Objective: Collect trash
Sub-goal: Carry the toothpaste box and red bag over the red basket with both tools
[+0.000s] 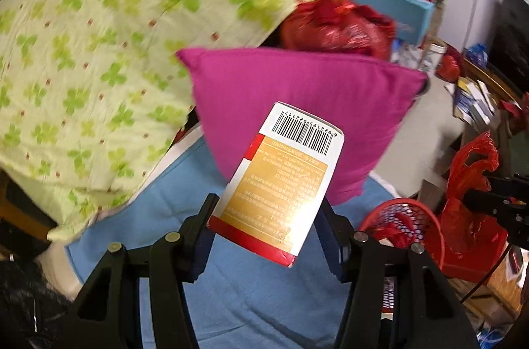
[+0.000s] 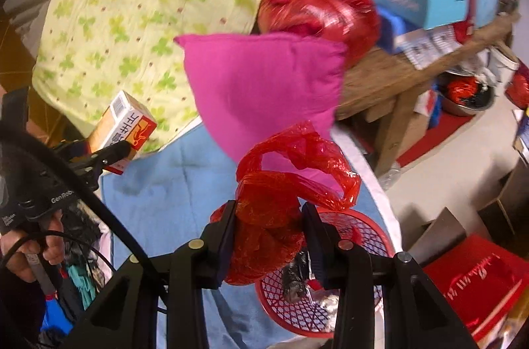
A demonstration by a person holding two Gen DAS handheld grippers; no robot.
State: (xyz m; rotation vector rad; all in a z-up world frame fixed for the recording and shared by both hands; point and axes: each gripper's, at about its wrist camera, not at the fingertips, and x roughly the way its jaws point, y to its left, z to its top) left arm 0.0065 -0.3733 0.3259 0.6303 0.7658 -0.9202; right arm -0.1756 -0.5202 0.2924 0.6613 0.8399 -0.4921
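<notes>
Left wrist view: left gripper (image 1: pixel 266 228) clamped on an orange-and-white carton (image 1: pixel 281 183), barcode end up, raised above the blue sheet (image 1: pixel 264 299). Magenta cushion (image 1: pixel 297 111) behind; clover-print quilt (image 1: pixel 99 51) to the left. Red mesh basket (image 1: pixel 406 216) at the bed's right edge, bare floor (image 1: pixel 436 124) beyond.

Right wrist view: right gripper (image 2: pixel 269 231) closed on a crumpled red plastic bag (image 2: pixel 274 200), held over the basket's (image 2: pixel 380 236) near rim. Carton (image 2: pixel 127 124) far left, well apart.

A tilted barcoded carton (image 1: pixel 281 180) sits clamped in the left claw (image 1: pixel 264 216); a crumpled red plastic bag (image 2: pixel 267 216) fills the right claw (image 2: pixel 269 223).
</notes>
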